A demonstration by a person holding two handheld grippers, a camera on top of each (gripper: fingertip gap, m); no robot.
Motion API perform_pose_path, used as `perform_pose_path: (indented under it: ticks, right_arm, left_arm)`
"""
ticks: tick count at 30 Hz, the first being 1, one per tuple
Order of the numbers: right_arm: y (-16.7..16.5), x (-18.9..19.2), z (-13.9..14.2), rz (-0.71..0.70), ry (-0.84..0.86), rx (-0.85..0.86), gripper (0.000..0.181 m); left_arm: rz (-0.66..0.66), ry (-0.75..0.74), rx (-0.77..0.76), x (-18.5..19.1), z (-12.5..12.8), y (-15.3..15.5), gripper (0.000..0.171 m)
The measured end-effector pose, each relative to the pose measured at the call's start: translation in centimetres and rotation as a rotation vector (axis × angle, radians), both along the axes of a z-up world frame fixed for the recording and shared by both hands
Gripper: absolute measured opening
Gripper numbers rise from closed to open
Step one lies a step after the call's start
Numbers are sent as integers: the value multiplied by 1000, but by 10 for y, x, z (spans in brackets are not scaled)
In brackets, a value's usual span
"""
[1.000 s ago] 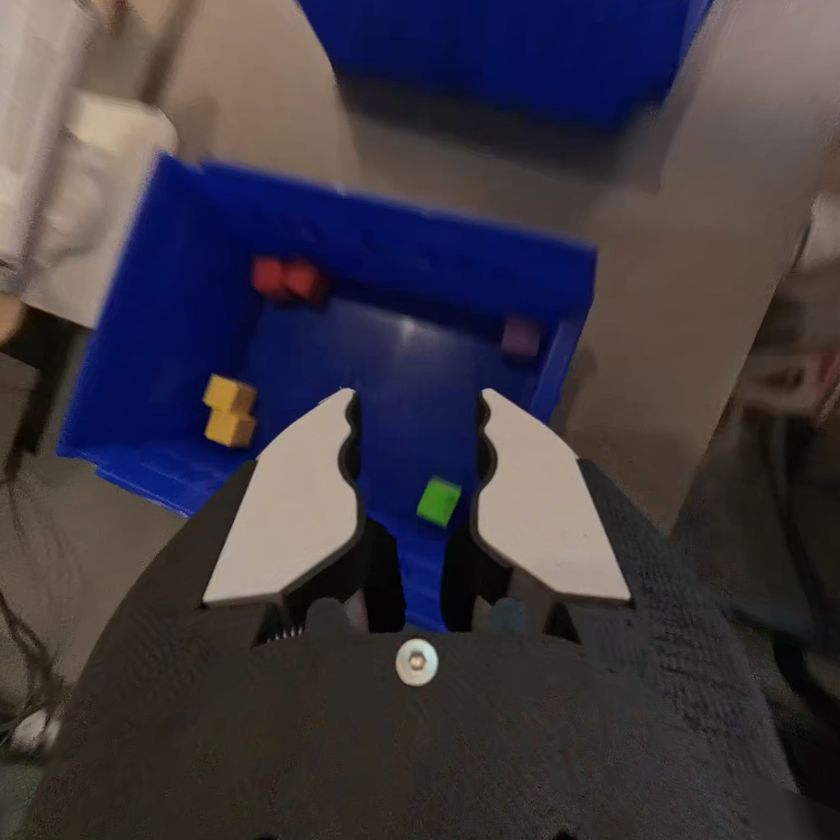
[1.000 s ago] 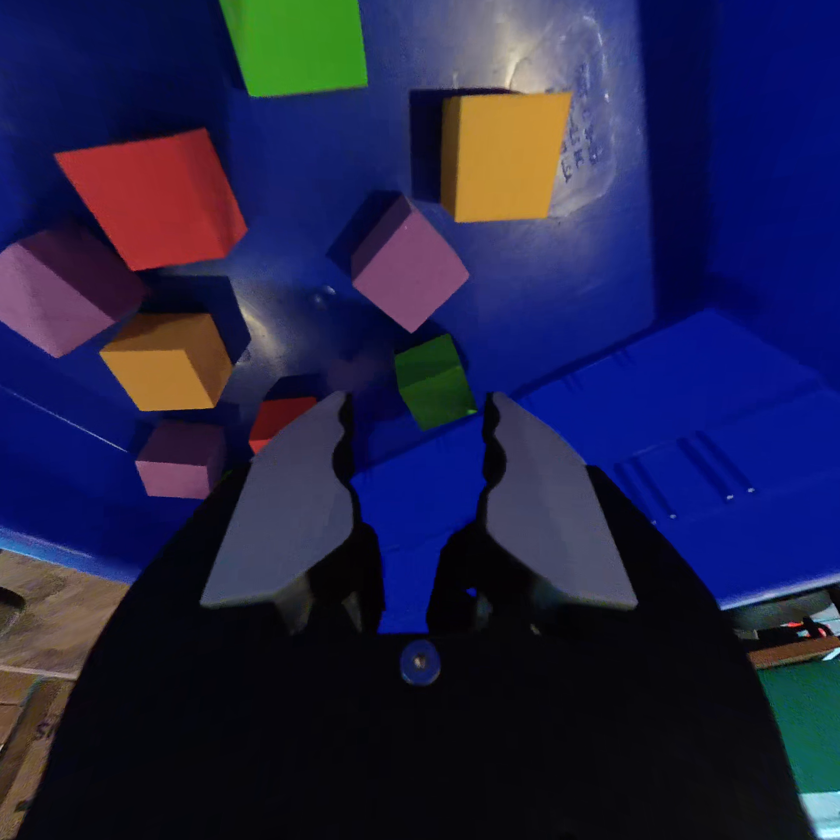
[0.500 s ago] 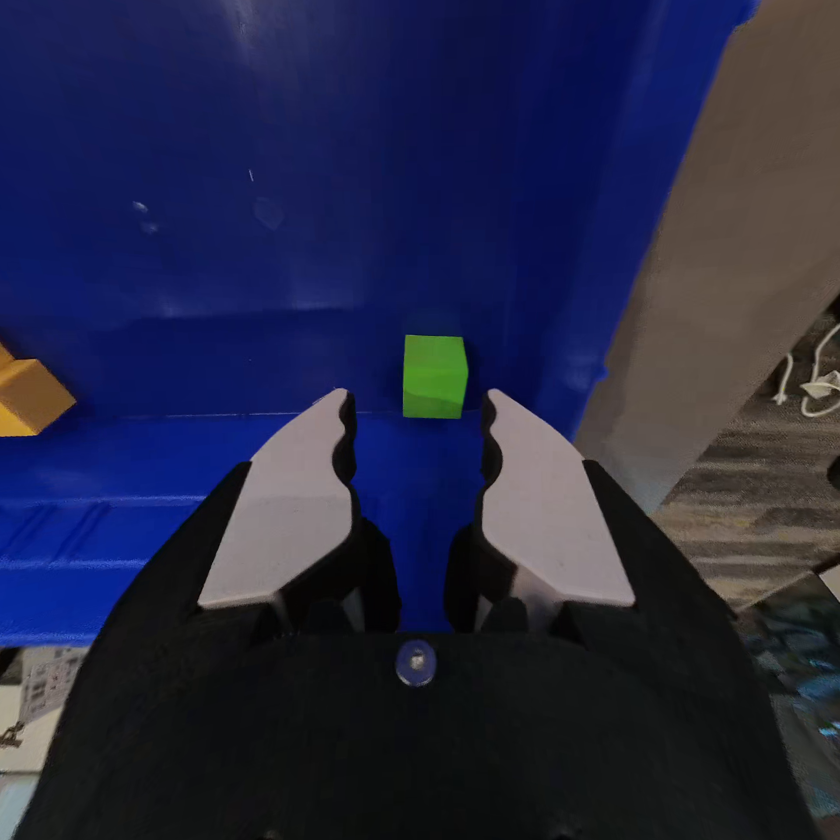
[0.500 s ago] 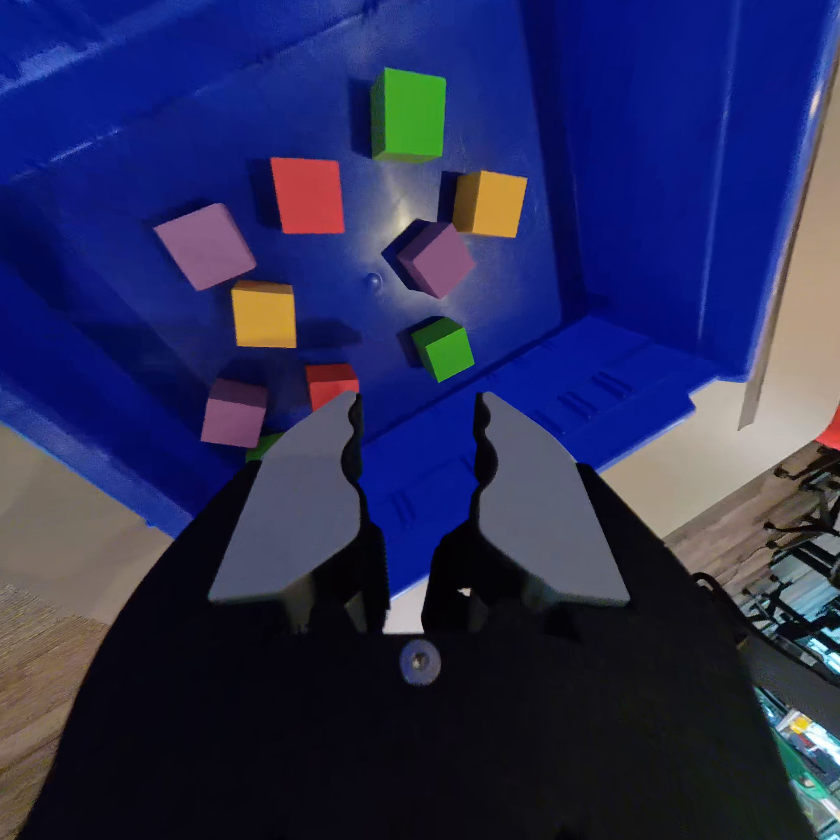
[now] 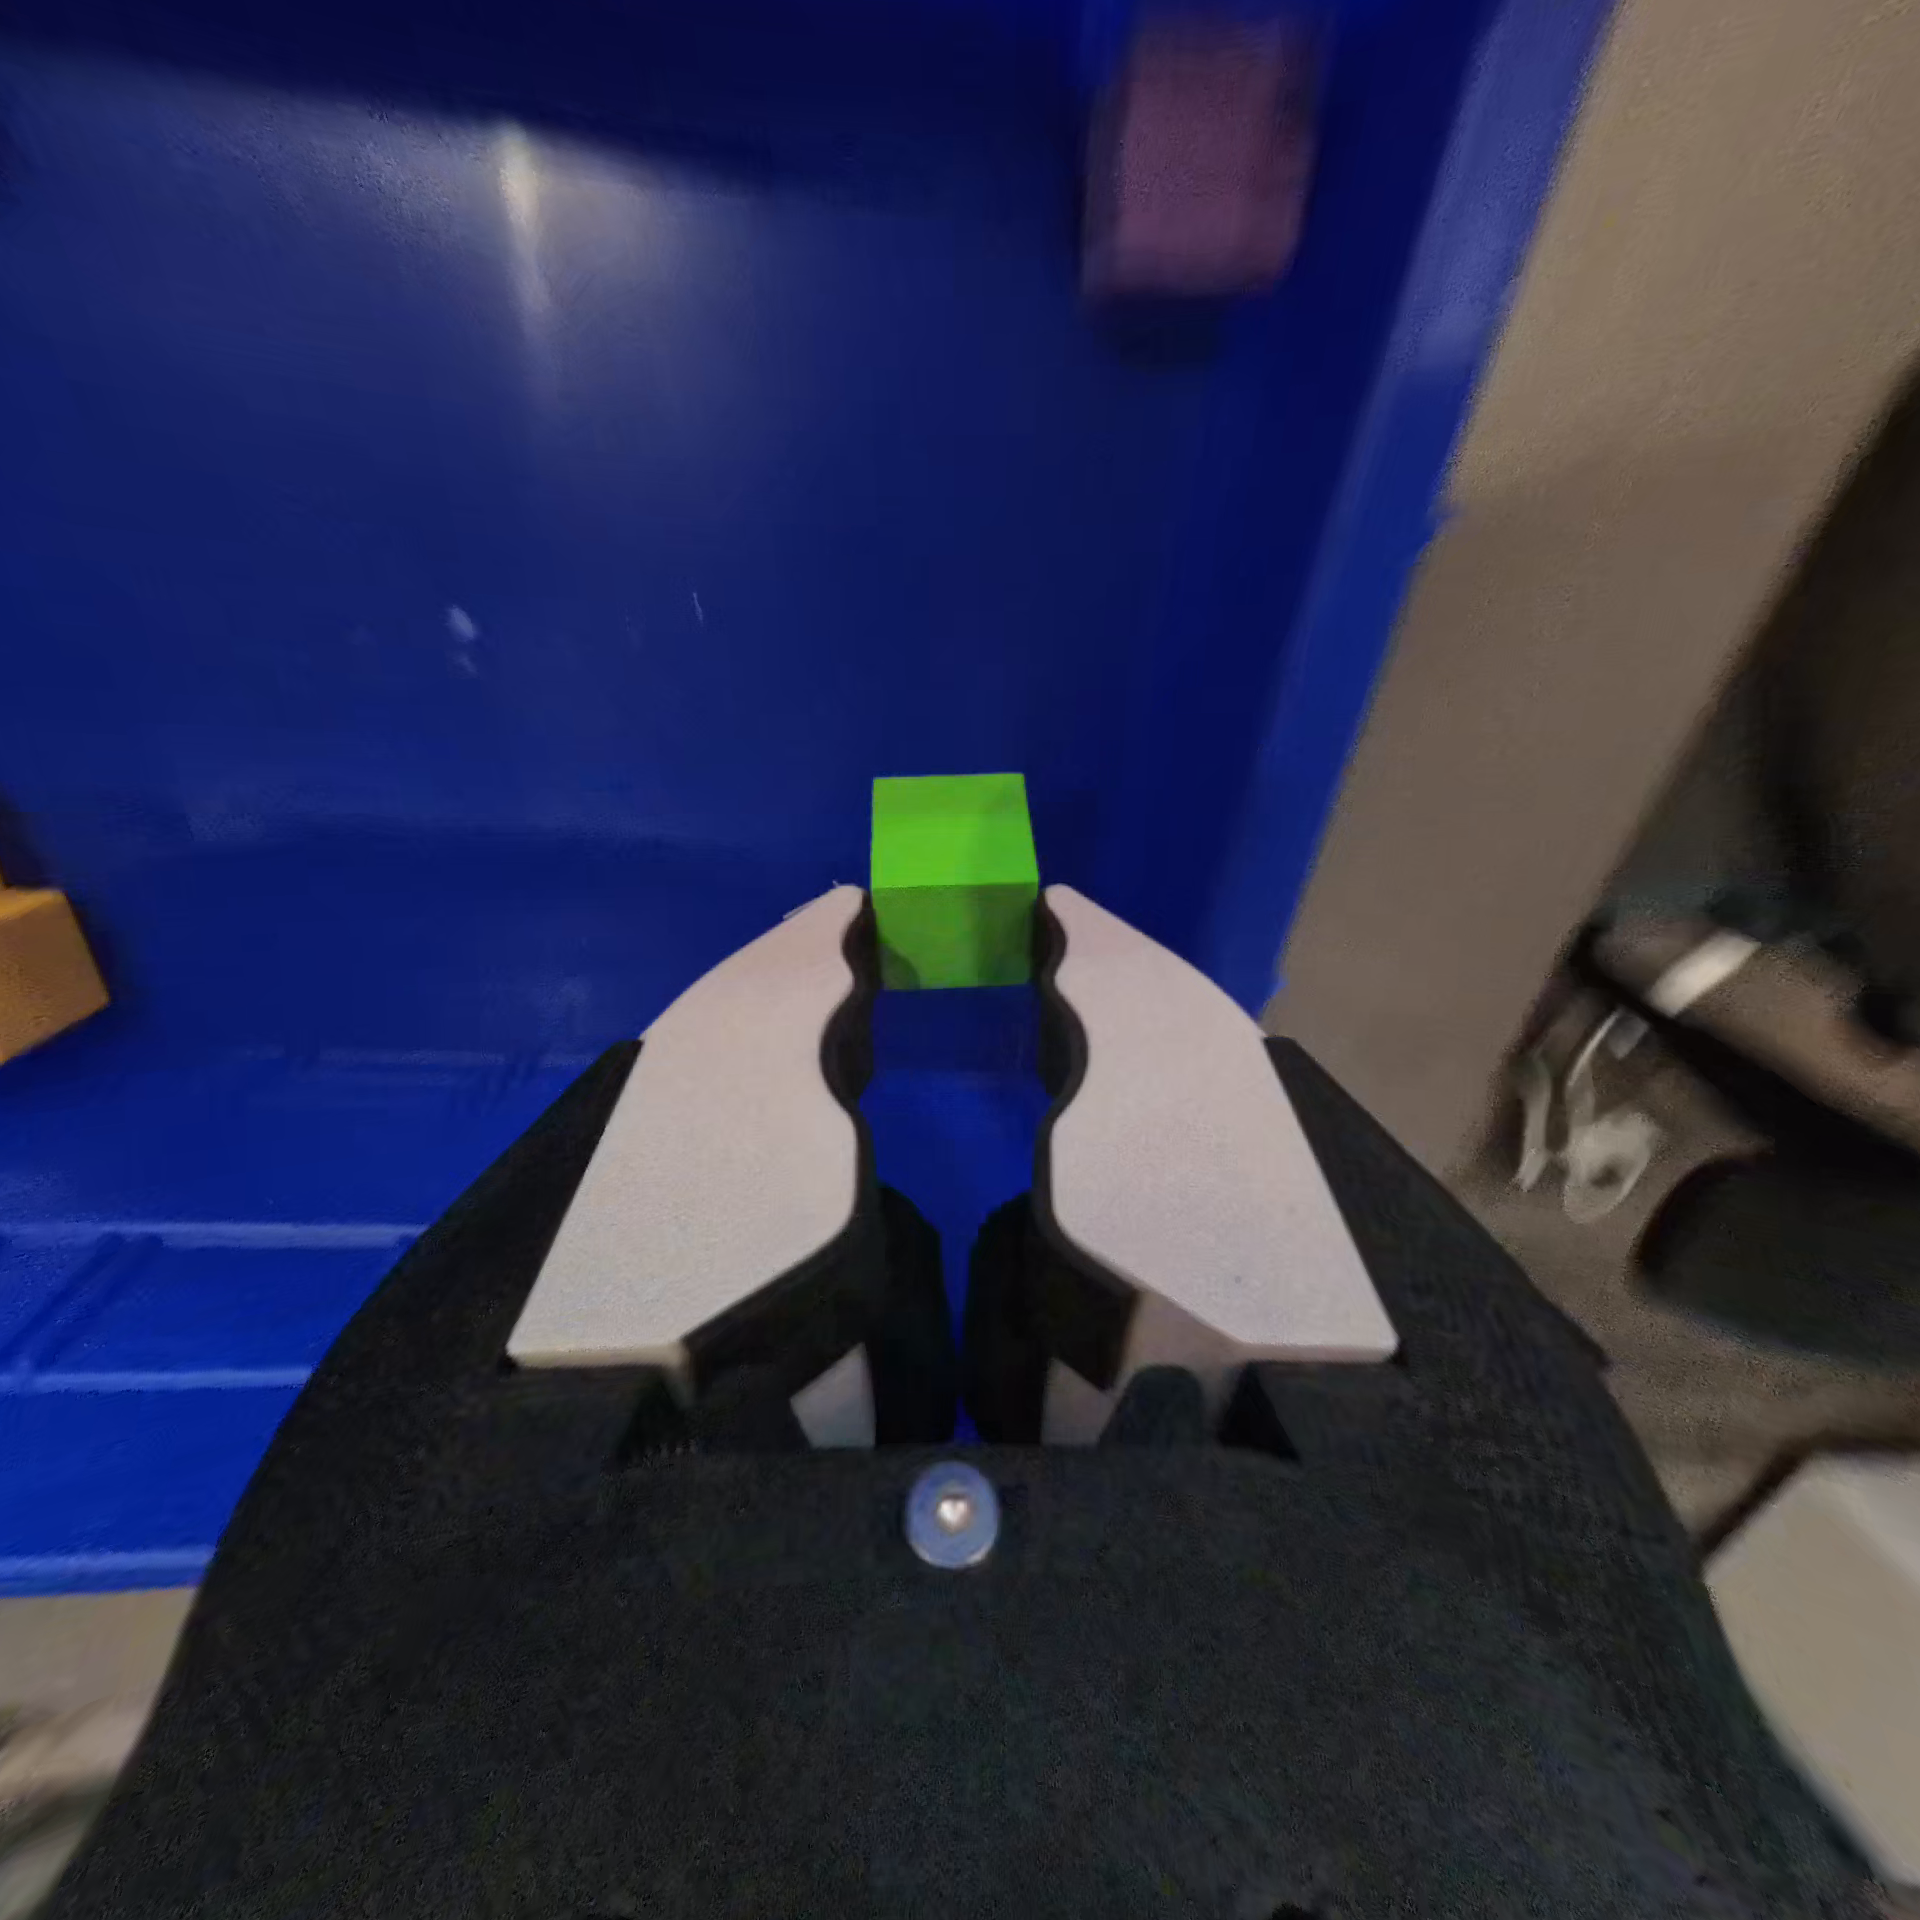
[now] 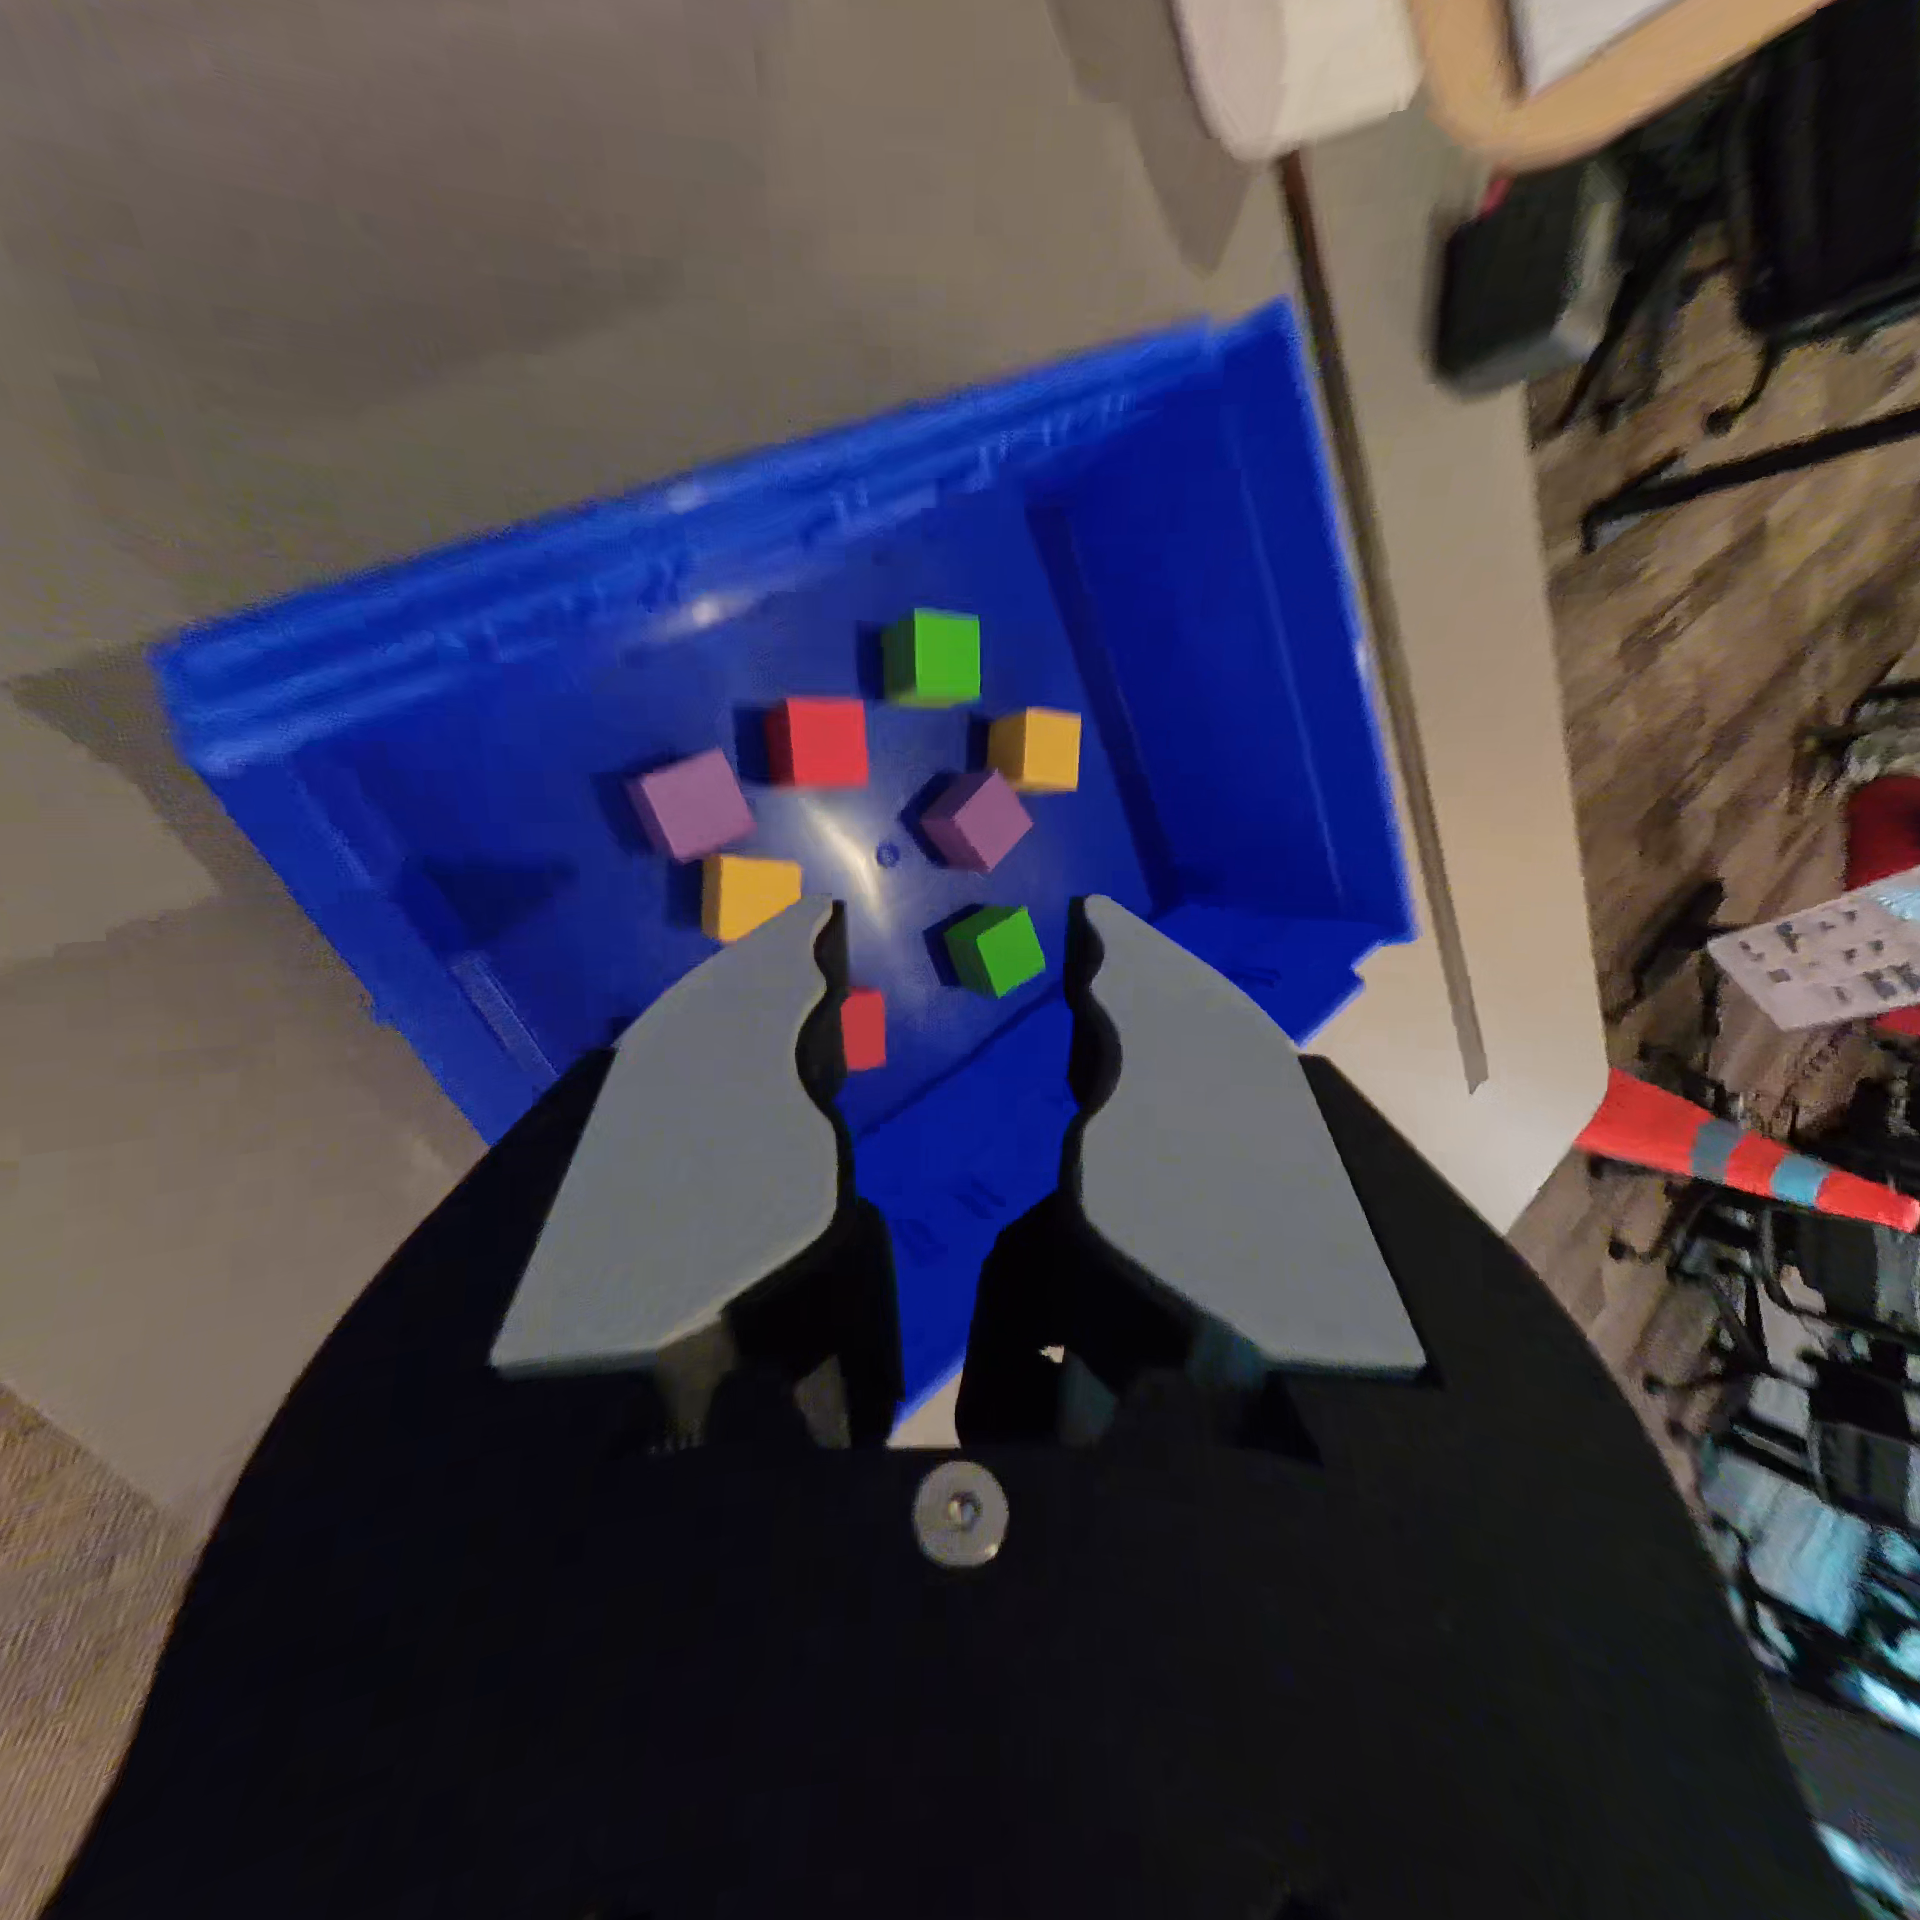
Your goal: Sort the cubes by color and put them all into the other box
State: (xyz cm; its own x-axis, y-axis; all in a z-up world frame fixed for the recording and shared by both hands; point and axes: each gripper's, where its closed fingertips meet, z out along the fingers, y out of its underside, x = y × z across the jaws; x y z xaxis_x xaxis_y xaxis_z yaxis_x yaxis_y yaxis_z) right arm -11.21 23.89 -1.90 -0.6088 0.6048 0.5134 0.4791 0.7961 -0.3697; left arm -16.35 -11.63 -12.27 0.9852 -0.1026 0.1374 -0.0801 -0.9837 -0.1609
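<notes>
Left gripper (image 5: 954, 940) clamping green cube (image 5: 952, 883) inside blue bin (image 5: 416, 520), right gripper (image 6: 956, 930) wide above blue bin of cubes (image 6: 416, 790)

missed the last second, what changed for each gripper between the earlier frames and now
The left gripper moved down into its blue bin and its jaws closed onto the green cube. The right gripper pulled up and back from the other blue bin, jaws open and empty throughout. The loose cubes there stayed put.
</notes>
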Motion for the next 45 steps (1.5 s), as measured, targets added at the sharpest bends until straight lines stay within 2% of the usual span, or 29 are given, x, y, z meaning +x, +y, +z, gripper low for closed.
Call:
perform_pose_path:
  ticks: [2,5,7,9,12,15,22,24,28,30,31,33,35,37,40,42,45]
  right_arm:
    - [-25,4,18,65,114,-90,41]
    - [-85,16,40,264,255,-261,45]
    - [-126,25,49,400,341,-321,47]
    - [-163,32,54,514,400,-334,48]
    - [-206,37,60,620,434,-343,48]
    - [-234,39,70,689,452,-370,48]
    - [-260,45,79,741,442,-420,40]
    - [-263,47,77,756,429,-412,28]
    - [-254,46,83,750,405,-409,27]
    - [-241,44,94,741,361,-438,27]
    - [-230,41,101,723,345,-444,27]
    - [-199,31,112,655,296,-434,27]
    - [-163,21,111,562,215,-400,27]
    - [-122,10,93,438,82,-325,27]
    - [-68,6,39,277,-169,-218,27]
    - [-50,15,-4,216,-361,-191,27]
    - [-34,27,-62,189,-543,-99,28]
  left_arm:
    - [104,-189,286,11,39,31,28]
    - [193,-538,659,29,110,63,28]
    - [207,-780,813,44,149,72,28]
    - [195,-950,878,60,172,78,28]
    - [144,-1077,891,84,184,86,28]
    - [103,-1121,875,102,186,93,28]
    - [65,-1147,856,118,184,100,28]
    - [48,-1158,862,121,186,102,28]
    - [60,-1170,907,119,193,109,30]
    - [87,-1192,987,110,209,111,42]
    - [115,-1147,1038,101,214,111,42]
    - [166,-998,1152,83,221,109,32]
    - [211,-862,1220,69,226,101,28]
    - [263,-739,1249,59,224,93,27]
    - [305,-667,1293,54,222,79,22]
    - [336,-645,1306,52,216,72,21]
    - [372,-646,1296,46,210,69,19]
